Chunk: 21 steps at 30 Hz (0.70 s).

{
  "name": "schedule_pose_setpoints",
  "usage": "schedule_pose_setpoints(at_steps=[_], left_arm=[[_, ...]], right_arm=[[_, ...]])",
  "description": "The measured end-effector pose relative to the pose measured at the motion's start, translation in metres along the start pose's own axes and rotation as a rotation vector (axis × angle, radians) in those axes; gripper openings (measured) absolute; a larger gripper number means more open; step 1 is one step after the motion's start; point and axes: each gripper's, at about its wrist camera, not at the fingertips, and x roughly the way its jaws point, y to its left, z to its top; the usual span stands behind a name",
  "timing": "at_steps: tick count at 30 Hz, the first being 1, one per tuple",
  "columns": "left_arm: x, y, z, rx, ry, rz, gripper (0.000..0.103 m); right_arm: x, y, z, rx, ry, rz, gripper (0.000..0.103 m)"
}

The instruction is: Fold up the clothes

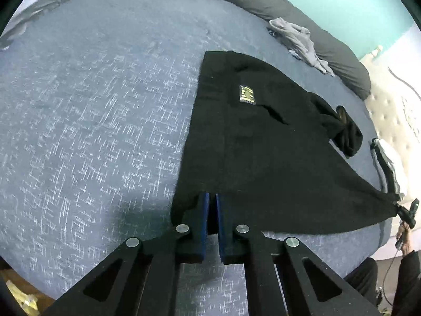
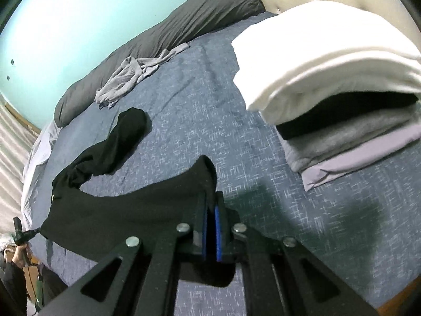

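A black garment (image 1: 263, 152) with a small gold label (image 1: 247, 94) lies spread on the blue bedsheet (image 1: 92, 105), one sleeve (image 1: 347, 131) trailing to the right. My left gripper (image 1: 212, 197) is shut on its near hem corner. In the left wrist view my right gripper (image 1: 406, 214) shows far right, pinching the other hem corner, the hem stretched between both. In the right wrist view my right gripper (image 2: 211, 202) is shut on the black garment (image 2: 126, 200), whose sleeve (image 2: 126, 131) lies ahead. The left gripper (image 2: 22, 234) appears at the left edge.
A stack of folded clothes (image 2: 342, 84), white on top, sits right on the bed. A crumpled grey garment (image 2: 131, 76) lies beside a long dark grey pillow (image 2: 158, 36). A cream tufted headboard (image 1: 389, 121) and teal wall (image 2: 65, 21) border the bed. A hand (image 1: 405, 239) holds the right gripper.
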Motion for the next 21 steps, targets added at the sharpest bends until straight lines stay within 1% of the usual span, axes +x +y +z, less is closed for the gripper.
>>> schedule_pose_setpoints(at_steps=[1,3,6,8,9,10,11,12,13,16,18,19,20,21], left_arm=[[0.001,0.002,-0.002,-0.002,0.005,-0.004,0.006],[0.004,0.005,-0.006,-0.007,0.014,-0.013,0.006],[0.014,0.005,-0.015,0.005,0.051,-0.016,0.006],[0.019,0.002,-0.017,0.014,0.060,-0.017,0.007],[0.021,0.000,-0.018,0.017,0.064,-0.018,0.007],[0.021,0.000,-0.018,0.015,0.062,-0.018,0.007],[0.020,0.000,-0.018,0.013,0.059,-0.019,0.009],[0.019,0.000,-0.017,0.012,0.057,-0.020,0.010],[0.018,0.000,-0.017,0.010,0.055,-0.022,0.010],[0.016,0.000,-0.017,0.009,0.045,-0.028,0.011],[0.015,0.001,-0.018,0.004,0.039,-0.025,0.017],[0.015,0.002,-0.019,-0.005,0.040,-0.025,0.022],[0.016,0.005,-0.020,-0.017,0.037,-0.024,0.027],[0.016,0.007,-0.020,-0.028,0.034,-0.025,0.029]], right_arm=[[0.000,0.000,-0.001,-0.004,0.010,-0.003,0.004],[0.018,-0.007,-0.012,0.014,0.079,-0.027,0.004],[0.046,-0.017,-0.031,0.042,0.138,-0.059,0.005],[0.054,-0.021,-0.038,0.064,0.138,-0.071,0.007],[0.055,-0.025,-0.041,0.088,0.130,-0.064,0.009],[0.052,-0.028,-0.042,0.103,0.115,-0.067,0.019],[0.049,-0.030,-0.043,0.117,0.101,-0.071,0.035],[0.047,-0.031,-0.044,0.117,0.098,-0.068,0.042],[0.045,-0.031,-0.046,0.116,0.097,-0.065,0.046],[0.041,-0.033,-0.050,0.111,0.095,-0.055,0.046],[0.038,-0.034,-0.052,0.108,0.093,-0.048,0.046],[0.037,-0.035,-0.054,0.106,0.092,-0.045,0.046],[0.035,-0.035,-0.055,0.105,0.091,-0.041,0.045],[0.034,-0.036,-0.057,0.103,0.090,-0.038,0.040]])
